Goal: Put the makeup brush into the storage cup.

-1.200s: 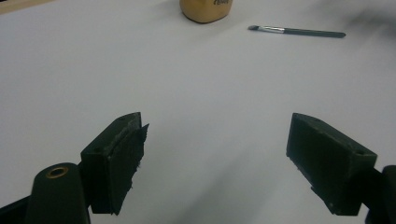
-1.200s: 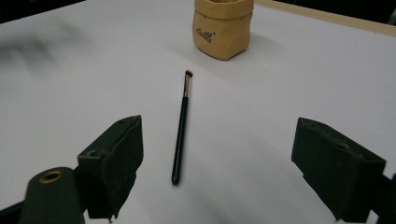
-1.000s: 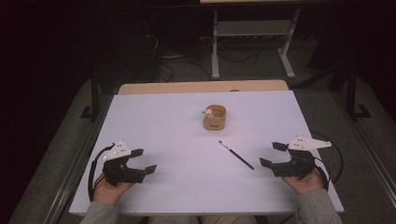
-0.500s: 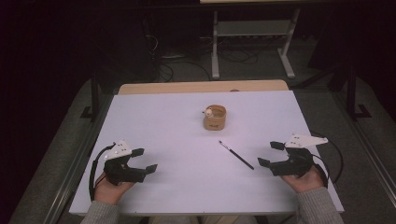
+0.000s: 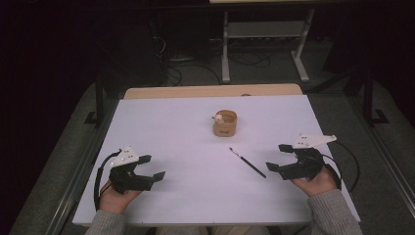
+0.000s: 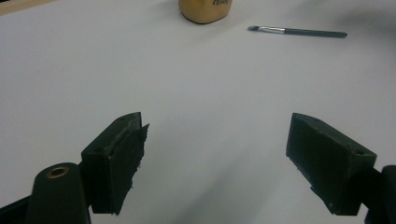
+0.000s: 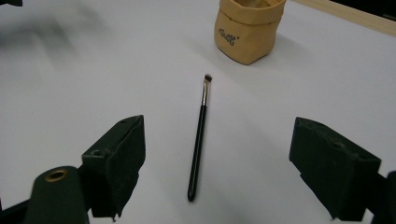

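Observation:
A thin black makeup brush [image 5: 247,162] lies flat on the white table [image 5: 166,127], right of centre, its bristles toward a small tan pouch [image 5: 225,123] that stands upright farther back. My right gripper [image 5: 277,157] is open just right of the brush handle. In the right gripper view the brush [image 7: 200,135] lies on the table between the wide-apart jaws of that gripper [image 7: 217,161], below the pouch [image 7: 248,30]. My left gripper [image 5: 152,166] rests open at the front left, holding nothing. Its own view shows the left gripper [image 6: 215,154] over bare table, with the pouch [image 6: 205,9] and brush [image 6: 299,31] far off.
A wooden strip [image 5: 210,91] runs along the table's far edge. Beyond it on the dark floor stand a metal frame [image 5: 264,44] and cables [image 5: 181,68]. Something small and pale sits at the pouch's rim [image 5: 219,117].
My right gripper has shifted slightly left, toward the brush handle. The left gripper, brush and pouch have stayed put.

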The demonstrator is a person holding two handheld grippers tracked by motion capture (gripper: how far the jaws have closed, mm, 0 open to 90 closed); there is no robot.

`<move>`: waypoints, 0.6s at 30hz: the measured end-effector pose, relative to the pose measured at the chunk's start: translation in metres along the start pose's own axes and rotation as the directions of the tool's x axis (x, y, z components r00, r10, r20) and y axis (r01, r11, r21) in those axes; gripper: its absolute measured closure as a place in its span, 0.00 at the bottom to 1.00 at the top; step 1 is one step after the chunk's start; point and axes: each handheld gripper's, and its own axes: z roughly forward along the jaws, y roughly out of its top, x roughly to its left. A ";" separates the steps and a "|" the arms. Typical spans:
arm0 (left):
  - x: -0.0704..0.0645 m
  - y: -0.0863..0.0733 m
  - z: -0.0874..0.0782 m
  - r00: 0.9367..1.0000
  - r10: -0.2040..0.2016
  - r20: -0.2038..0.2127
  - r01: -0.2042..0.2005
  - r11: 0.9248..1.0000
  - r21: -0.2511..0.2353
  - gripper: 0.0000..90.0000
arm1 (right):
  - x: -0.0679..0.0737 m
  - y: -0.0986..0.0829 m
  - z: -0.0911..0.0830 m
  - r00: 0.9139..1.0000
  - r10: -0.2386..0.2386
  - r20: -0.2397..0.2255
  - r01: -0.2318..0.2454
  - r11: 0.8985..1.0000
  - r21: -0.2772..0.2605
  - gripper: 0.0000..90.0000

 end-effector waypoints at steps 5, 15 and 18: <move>0.000 0.001 0.000 1.000 -0.001 0.001 0.001 1.000 -0.003 0.21 | 0.000 0.014 0.007 1.000 -0.005 0.001 0.005 0.999 0.050 0.25; 0.001 0.000 0.000 1.000 -0.010 0.005 0.010 1.000 -0.006 0.21 | 0.000 0.034 0.025 0.999 -0.020 -0.027 0.023 0.994 0.111 0.29; 0.001 0.000 0.000 1.000 -0.013 0.007 0.013 1.000 -0.006 0.21 | -0.001 0.041 0.031 0.999 -0.015 -0.032 0.020 0.988 0.152 0.29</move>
